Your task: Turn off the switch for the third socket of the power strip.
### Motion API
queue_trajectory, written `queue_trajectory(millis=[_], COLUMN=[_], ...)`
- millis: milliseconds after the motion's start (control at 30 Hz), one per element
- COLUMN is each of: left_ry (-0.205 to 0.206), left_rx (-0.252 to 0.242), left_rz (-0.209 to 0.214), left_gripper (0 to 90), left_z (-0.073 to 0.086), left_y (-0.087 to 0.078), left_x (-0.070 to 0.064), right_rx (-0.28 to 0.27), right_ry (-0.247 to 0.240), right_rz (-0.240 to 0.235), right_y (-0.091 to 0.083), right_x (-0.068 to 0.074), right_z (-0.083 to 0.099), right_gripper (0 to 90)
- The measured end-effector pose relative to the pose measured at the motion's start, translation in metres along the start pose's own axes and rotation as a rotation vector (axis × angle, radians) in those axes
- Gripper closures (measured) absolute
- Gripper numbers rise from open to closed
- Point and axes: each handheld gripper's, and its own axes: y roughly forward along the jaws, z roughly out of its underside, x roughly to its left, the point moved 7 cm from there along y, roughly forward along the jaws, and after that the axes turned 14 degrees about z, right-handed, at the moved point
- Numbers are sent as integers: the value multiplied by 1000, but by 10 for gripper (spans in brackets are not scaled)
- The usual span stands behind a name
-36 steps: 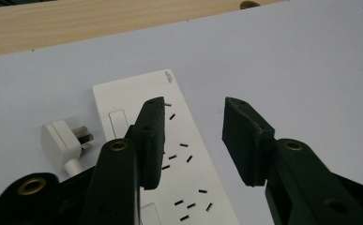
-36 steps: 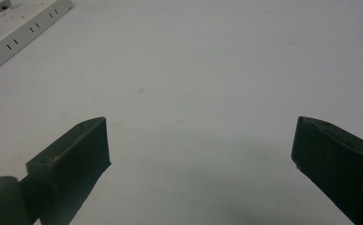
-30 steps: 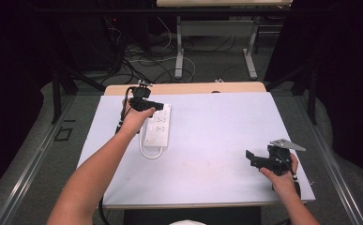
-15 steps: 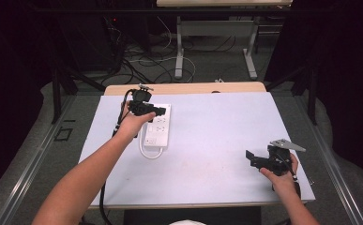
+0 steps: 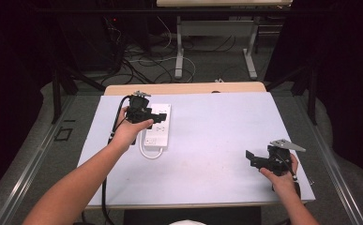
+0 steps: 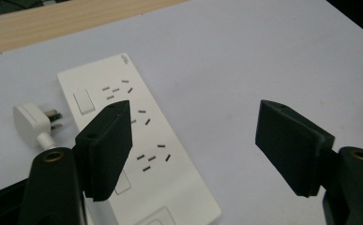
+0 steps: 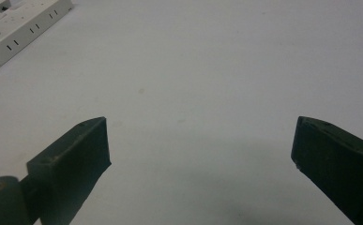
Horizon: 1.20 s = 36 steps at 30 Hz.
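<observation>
A white power strip [image 5: 157, 136] lies on the left half of the table, and its white cord [image 5: 150, 153] loops at the near end. In the left gripper view the power strip [image 6: 144, 140] shows several sockets, and its white plug [image 6: 31, 119] rests loose beside it. My left gripper [image 5: 159, 115] hovers over the strip's far half, open, with nothing between its fingers. In its own view the left gripper [image 6: 193, 140] has one jaw over the strip and the other over bare table. My right gripper [image 5: 251, 160] is open and empty near the table's right front.
The table [image 5: 216, 126] is covered by a pale sheet, and a wooden edge [image 5: 193, 88] shows along the back. In the right gripper view the power strip [image 7: 15, 23] sits far off at the top left. Cables and desk legs stand on the floor behind.
My left gripper has drifted a little toward the person along the power strip. The right gripper has barely moved.
</observation>
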Motion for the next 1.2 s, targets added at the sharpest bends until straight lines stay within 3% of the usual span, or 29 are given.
queue_trajectory(millis=[100,267,400,700,900,1200], left_ry=[-21,-19,-7,29,-6,0], left_rx=[-6,-16,-3,-9,-31,-56], left_rz=[11,-4,-9,35,31,11], left_gripper=[263,196,153,5,2,1], left_z=[6,15,22,41,53,76], left_y=[-3,-9,-11,-15,-20,-30], left_x=[-3,-5,-7,-23,-24,-17], right_rx=[0,2,3,1,-2,-1], right_ry=[0,-1,1,3,-2,1], right_rz=[0,1,0,1,3,5], right_y=[0,0,0,0,-1,-1], right_x=[0,0,1,0,0,0], right_z=[0,0,0,0,0,0], right_gripper=[39,40,40,40,40,41])
